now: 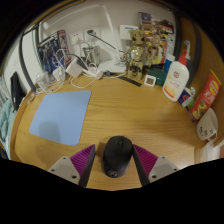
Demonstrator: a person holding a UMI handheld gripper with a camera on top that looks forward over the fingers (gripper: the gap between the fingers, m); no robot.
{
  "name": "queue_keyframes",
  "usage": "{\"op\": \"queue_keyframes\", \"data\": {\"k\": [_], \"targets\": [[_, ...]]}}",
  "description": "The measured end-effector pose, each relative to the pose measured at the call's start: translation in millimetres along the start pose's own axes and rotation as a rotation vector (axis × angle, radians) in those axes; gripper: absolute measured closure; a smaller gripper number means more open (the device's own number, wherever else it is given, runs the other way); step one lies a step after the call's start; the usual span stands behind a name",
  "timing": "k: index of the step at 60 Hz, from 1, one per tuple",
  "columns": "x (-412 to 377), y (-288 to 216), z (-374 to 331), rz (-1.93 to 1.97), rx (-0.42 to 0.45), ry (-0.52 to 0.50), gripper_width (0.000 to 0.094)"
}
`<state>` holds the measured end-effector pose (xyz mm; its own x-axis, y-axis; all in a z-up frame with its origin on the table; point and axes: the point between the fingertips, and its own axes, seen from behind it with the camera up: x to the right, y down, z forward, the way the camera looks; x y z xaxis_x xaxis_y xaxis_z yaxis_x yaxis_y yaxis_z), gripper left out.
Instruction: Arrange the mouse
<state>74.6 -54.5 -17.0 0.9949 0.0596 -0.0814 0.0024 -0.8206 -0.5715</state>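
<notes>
The claw [117, 166] stands spread, with the black mouse [118, 155] between its fingers on the tabletop [130, 110], gaps seemingly at either side. The mouse looks light, rigid and smooth-shelled, so its flat flanks seem the safest hold. The blue mat [62, 115] lies ahead-left.

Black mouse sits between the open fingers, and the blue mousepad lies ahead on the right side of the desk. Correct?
Not quite. In the gripper view the mouse does sit between the fingers of the open gripper, but the blue mousepad lies ahead on the left side of the desk, not the right.
</notes>
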Motion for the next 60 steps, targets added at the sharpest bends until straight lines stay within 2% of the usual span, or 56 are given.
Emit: {"op": "queue_keyframes", "data": {"k": [10,14,21,22,23,25,27,28,37,41,53,60], "targets": [[0,-1,2,-0.038,0.021,0.016,0.0316],[-1,-2,1,-0.026,0.038,0.019,0.0451],[-3,-1,0,-0.005,0.059,0.015,0.0526],[-3,-1,0,0.001,0.062,0.014,0.0496],[-3,-1,0,0.006,0.066,0.013,0.0566],[-3,-1,0,0.012,0.07,0.016,0.0598],[-3,0,-1,0.014,0.069,0.023,0.0592],[-2,-1,0,0.017,0.072,0.03,0.065],[0,-7,-5,0.073,0.059,0.063,0.0649],[10,-33,-21,0.07,0.091,0.099,0.0649],[13,-207,-120,0.06,0.41,0.164,0.0648],[-25,-288,-164,0.029,0.551,0.156,0.0648]]}}
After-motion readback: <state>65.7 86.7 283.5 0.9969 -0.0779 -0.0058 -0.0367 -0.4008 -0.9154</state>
